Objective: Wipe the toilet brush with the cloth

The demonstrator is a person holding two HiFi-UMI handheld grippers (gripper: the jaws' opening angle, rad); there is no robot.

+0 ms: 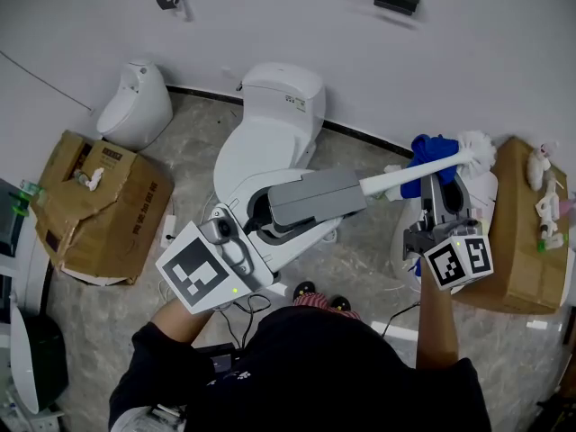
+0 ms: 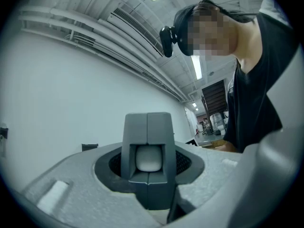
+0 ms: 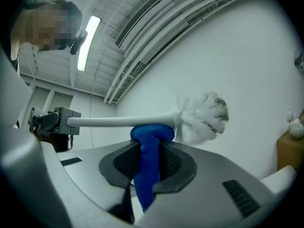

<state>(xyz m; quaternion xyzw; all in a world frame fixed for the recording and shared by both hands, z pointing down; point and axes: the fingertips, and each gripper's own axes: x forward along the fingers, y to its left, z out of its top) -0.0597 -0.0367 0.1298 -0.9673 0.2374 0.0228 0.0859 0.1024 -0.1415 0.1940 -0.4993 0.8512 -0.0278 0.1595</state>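
Toilet brush (image 1: 405, 176) hangs roughly level in the air across the middle and right of the head view, above the white toilet (image 1: 270, 120). Its gray handle block (image 1: 317, 198) sits near frame centre. The left claw (image 1: 266, 214), reaching in from the lower left, pinches that block. In the left gripper view the dark pads (image 2: 189, 163) clamp it from both sides, with its pale rounded end facing the camera.

From the block the white shaft (image 1: 389, 182) runs up and to the right to the bristle head (image 1: 479, 148), close to the right edge. The right claw (image 1: 443, 184) comes up from the lower right and is pressed together on the blue cloth (image 1: 432, 151). In the right gripper view the cloth stands between the pads as a thick strip. Its bunched top touches the underside of the shaft just left of the bristles.

A cardboard box (image 1: 94, 201) stands on the gray stone floor (image 1: 360, 268) at the left, and a second box (image 1: 526, 232) stands at the right edge. A small white fixture (image 1: 135, 106) sits against the wall at the upper left.
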